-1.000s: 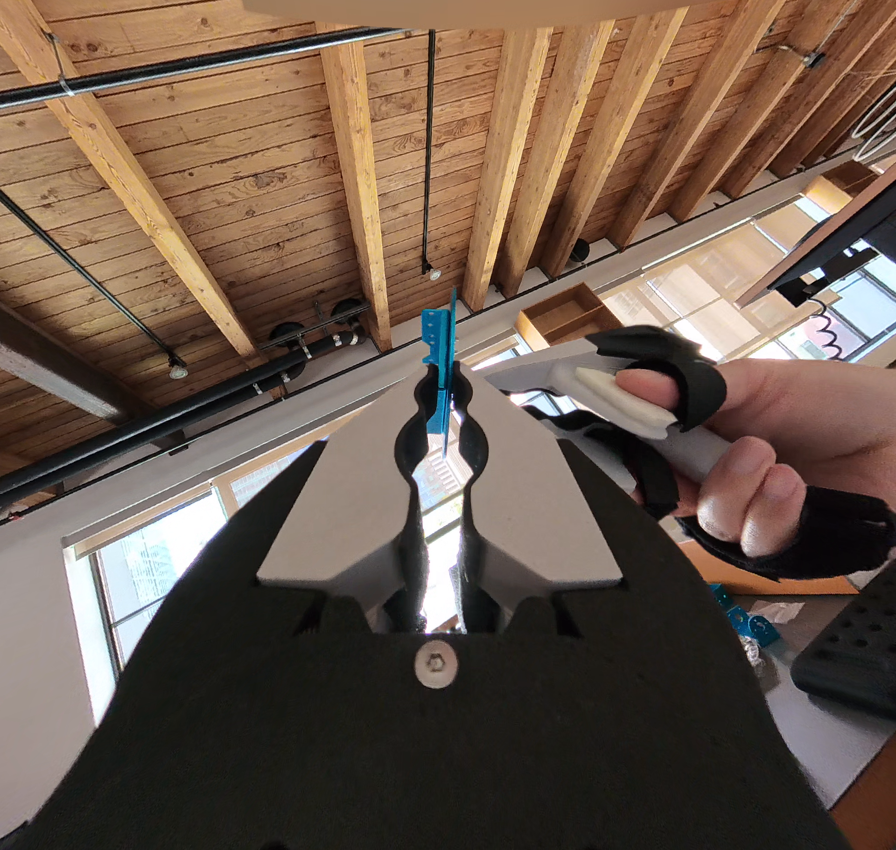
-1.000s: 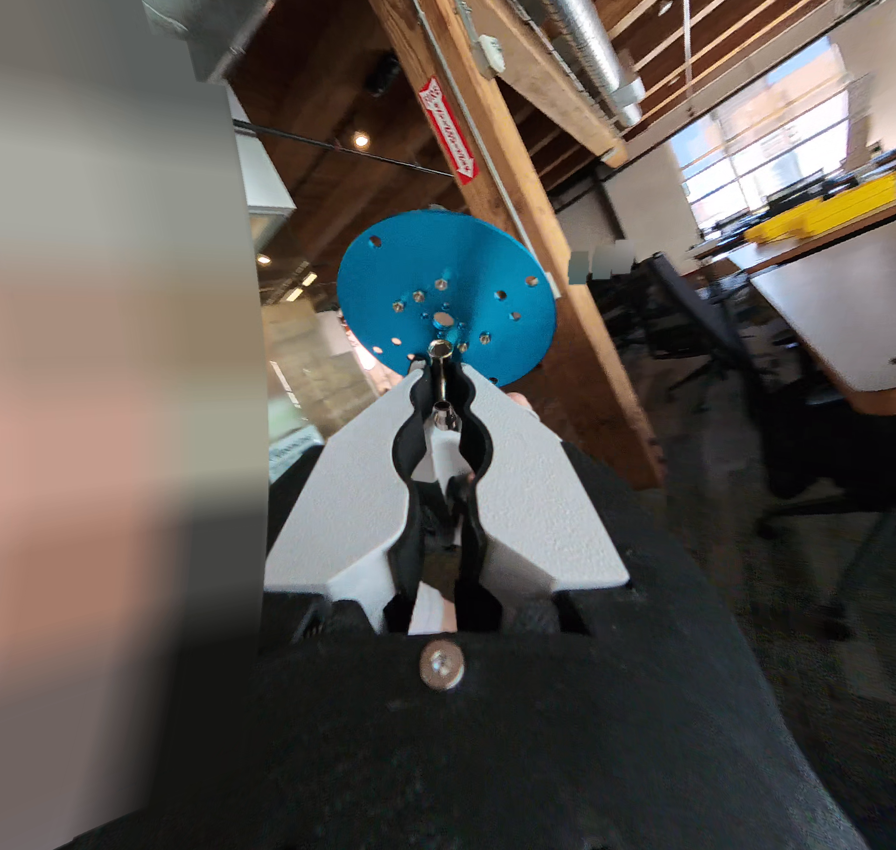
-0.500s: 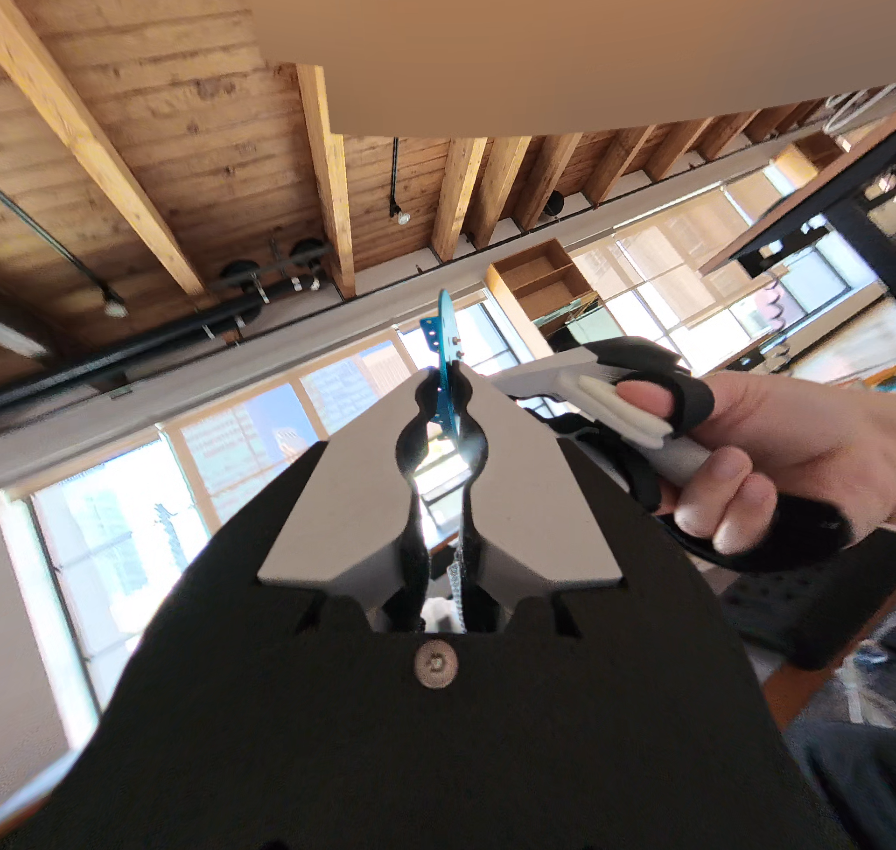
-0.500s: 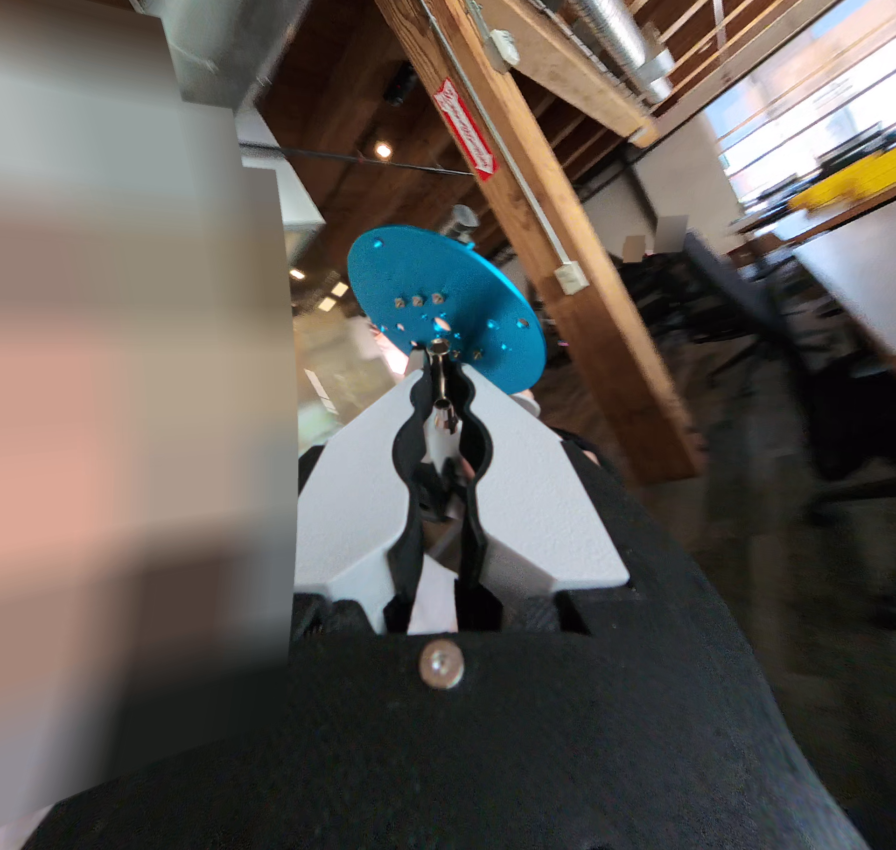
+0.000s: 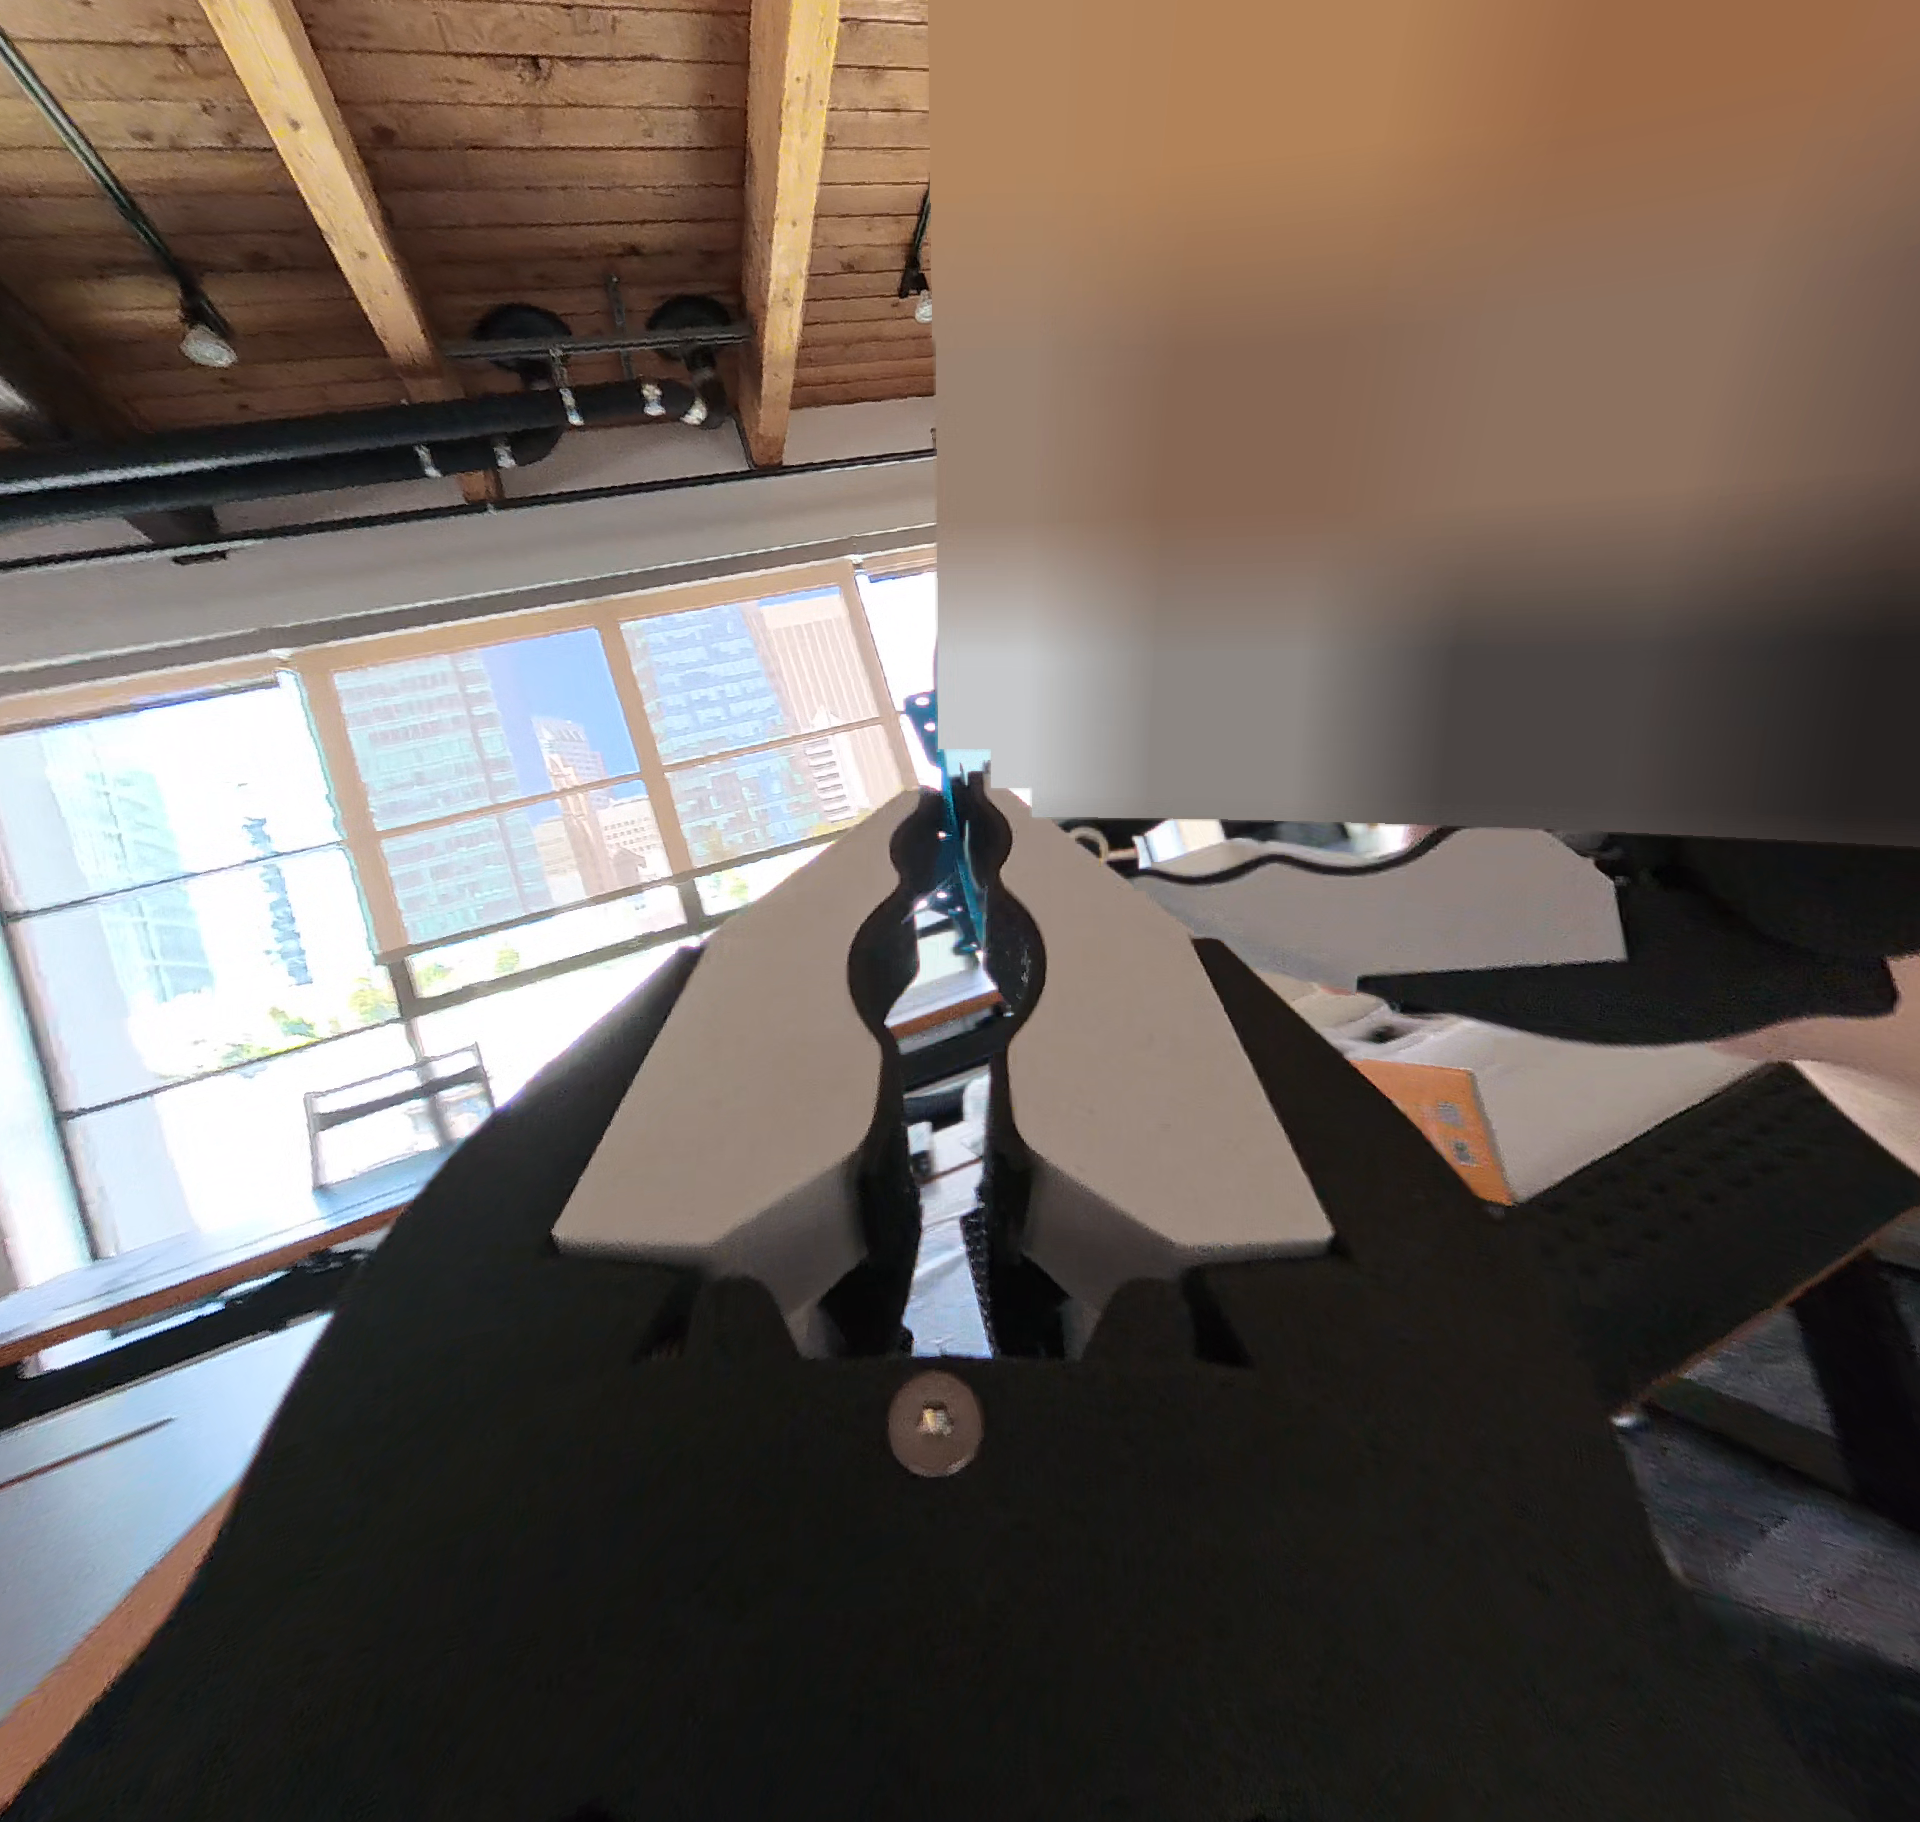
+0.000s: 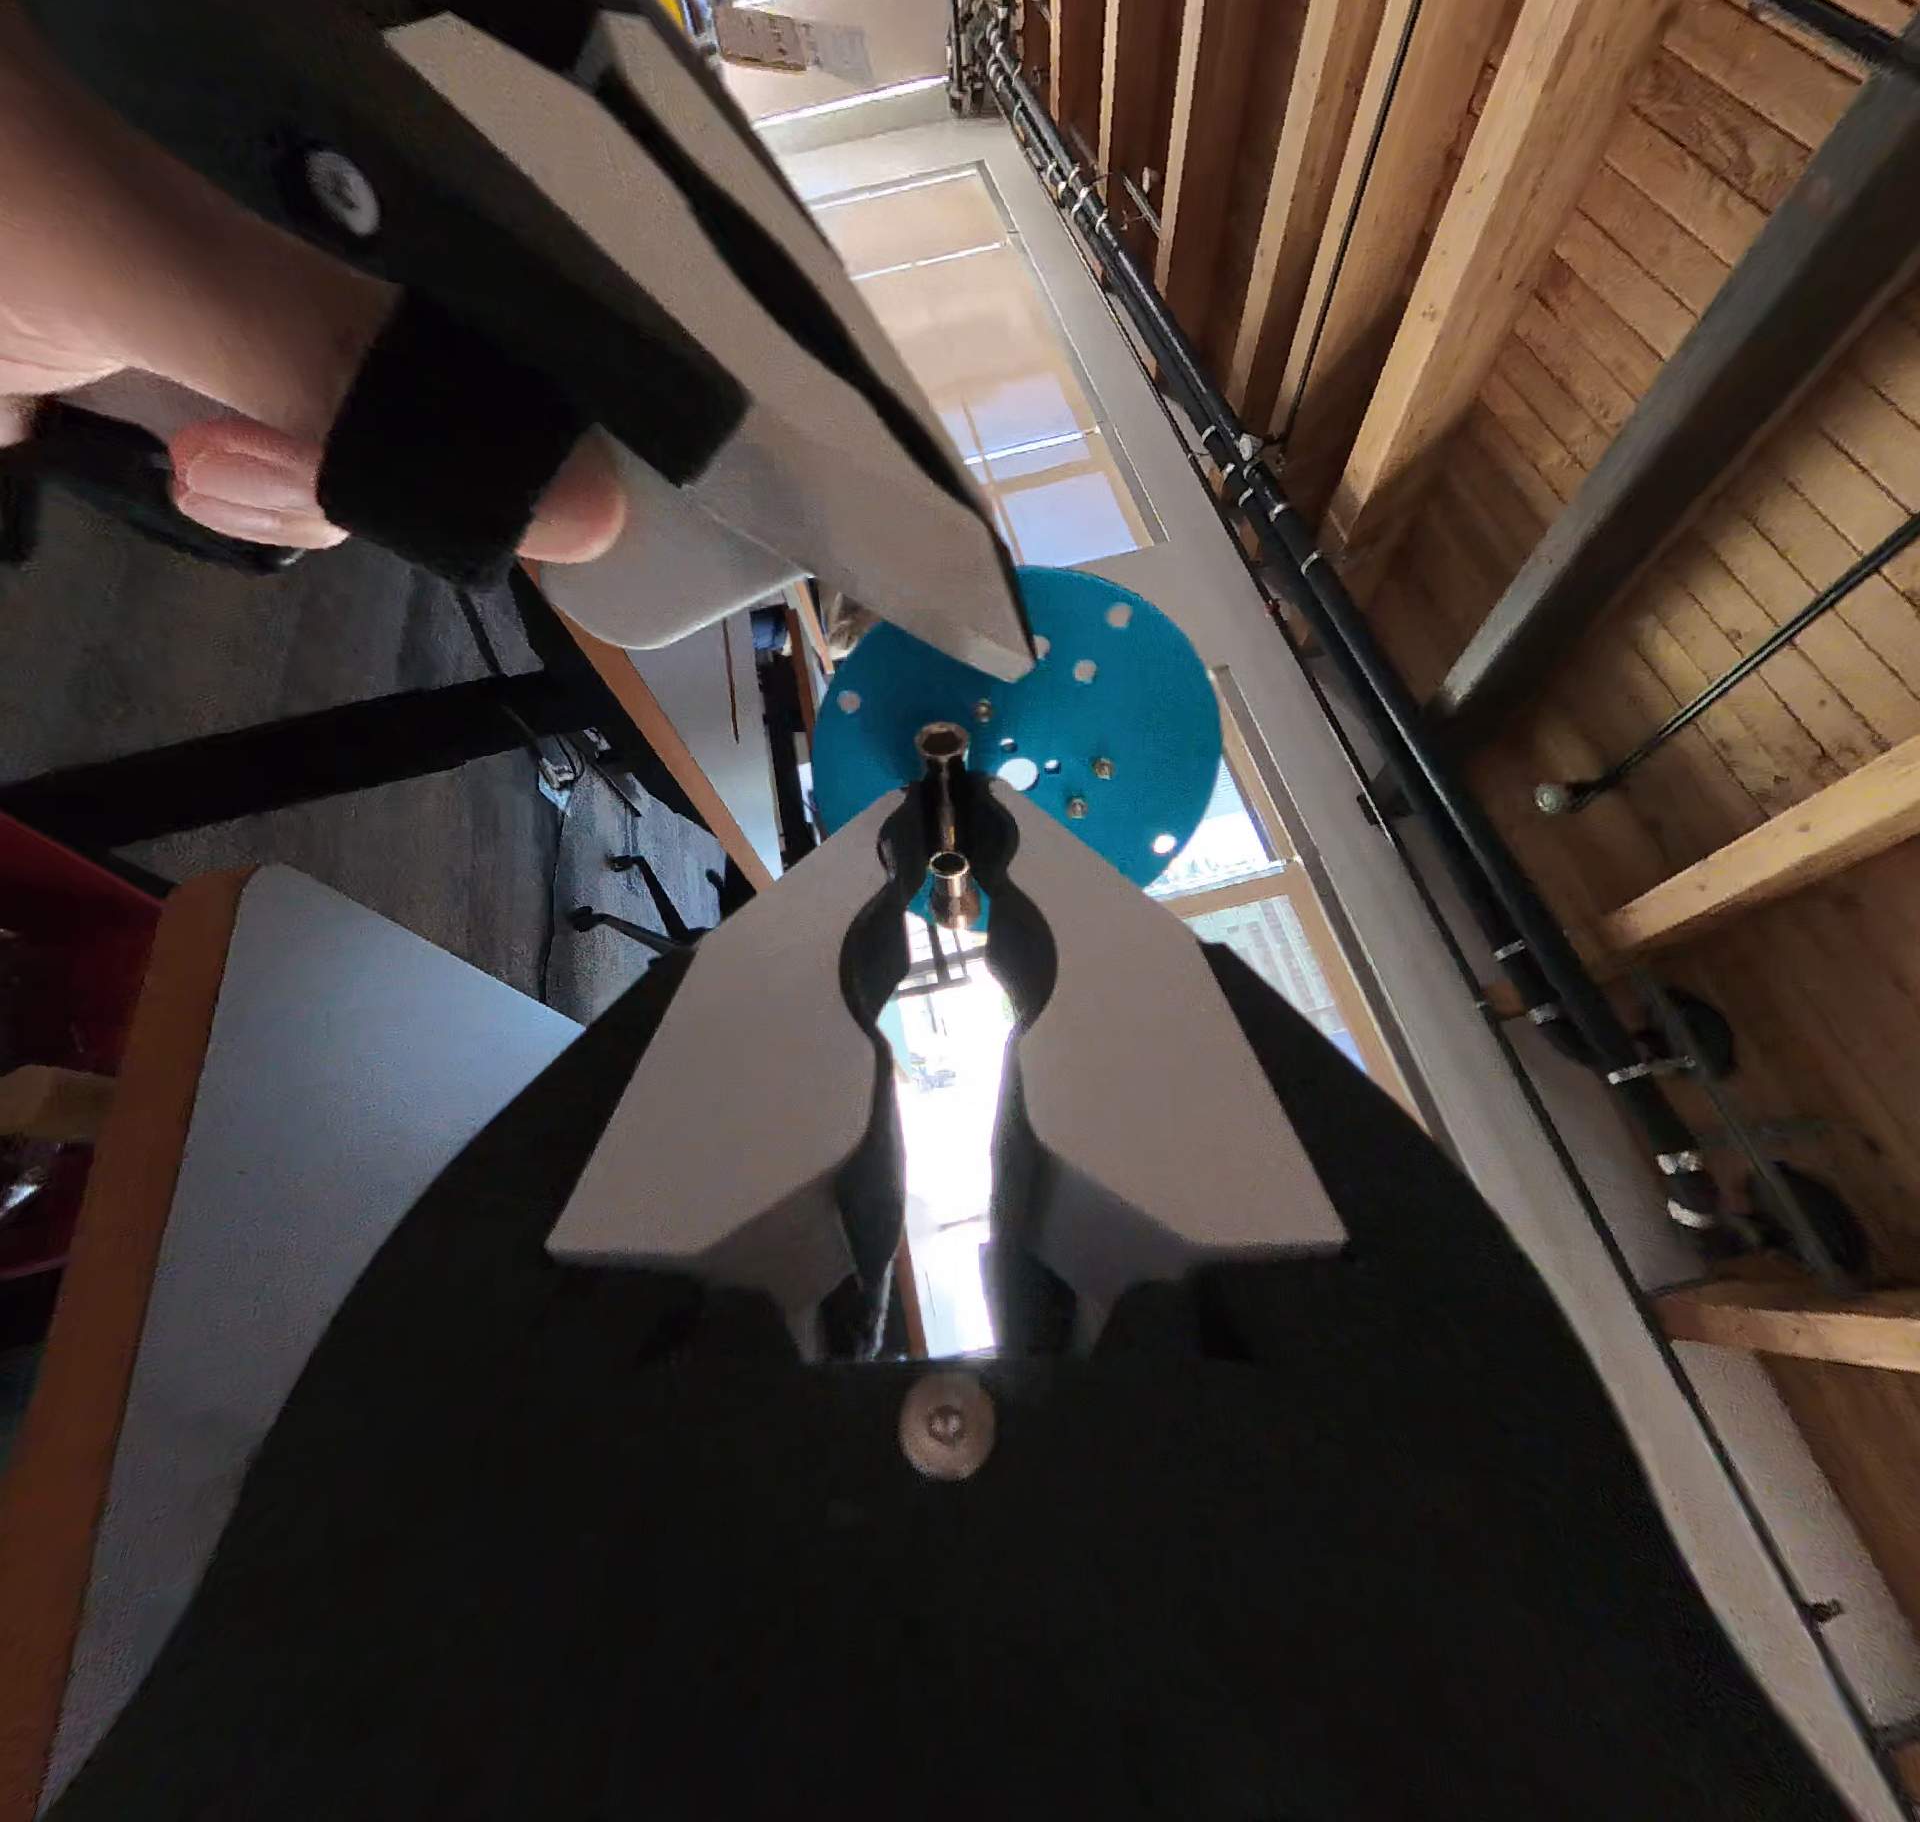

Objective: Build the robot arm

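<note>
Up close in the right wrist view, the right gripper [image 6: 948,816] has its 2 fingers pressed together on a small metal socket tool [image 6: 943,775], a bright stem with a hex cup at its far end; a second short metal sleeve [image 6: 952,889] sits lower between the pads. Just past that tip hangs a blue round plate [image 6: 1112,733], drilled with many holes and carrying a few small nuts or bolts near its middle. The socket end lies right at the plate's face, though contact cannot be confirmed.

Coming in from the upper left of that view, the left gripper [image 6: 1013,655] clamps the plate at its upper edge, and a hand [image 6: 197,338] in a black fingerless glove grips its handle.

From the left wrist view, the left gripper [image 5: 961,816] is closed on the same plate [image 5: 956,868], seen edge-on as a thin blue sliver between the black pads. To its right, the other gripper [image 5: 1382,905] reaches across, grey and black.

Farther off are a grey tabletop [image 6: 343,1097] with an orange edge, large windows [image 5: 468,785] facing tall buildings, black pipes [image 5: 291,453], and wooden ceiling beams [image 5: 301,131].
</note>
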